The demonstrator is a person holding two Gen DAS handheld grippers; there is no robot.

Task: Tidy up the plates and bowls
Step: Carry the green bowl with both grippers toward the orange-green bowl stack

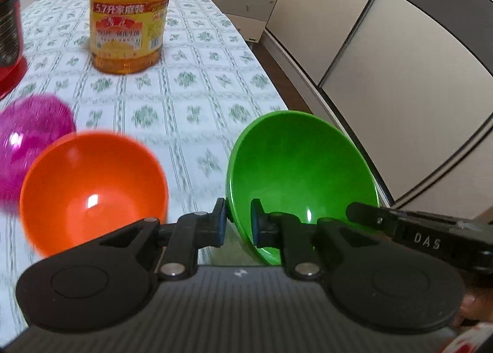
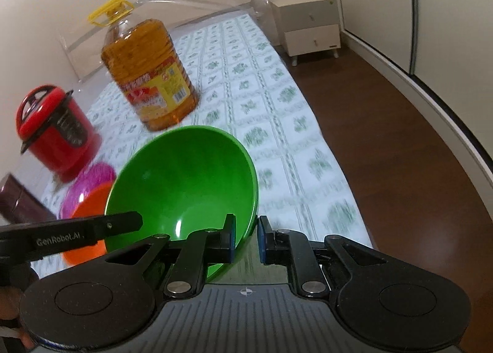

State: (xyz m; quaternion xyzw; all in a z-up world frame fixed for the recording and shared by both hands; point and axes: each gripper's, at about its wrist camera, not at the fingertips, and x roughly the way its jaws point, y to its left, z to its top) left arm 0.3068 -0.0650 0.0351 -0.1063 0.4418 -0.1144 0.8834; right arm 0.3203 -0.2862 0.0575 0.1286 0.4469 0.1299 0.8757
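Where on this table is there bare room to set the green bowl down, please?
Bare cloth lies between the oil jug and the table's floor-side edge. It is crowded around the orange bowl, pink bowl and red cooker.

Green bowl [image 1: 302, 168], solid glossy. Orange bowl [image 1: 92, 189], solid. Magenta bowl [image 1: 27, 134], glittery sheen. Bench cloth [image 1: 191, 97]: white with a grid of green leaf motifs. Oil bottle [image 2: 151, 75]: amber, yellow handle, yellow-and-red label. Cooker [image 2: 55, 131]: red body, black panel. Left gripper [image 1: 238, 223] and right gripper [image 2: 246, 239]: black with blue pads. Floor [image 2: 385, 149] dark brown. Nightstand [image 2: 308, 23] white and grey. Wardrobe doors [image 1: 385, 29] cream with dark trim.
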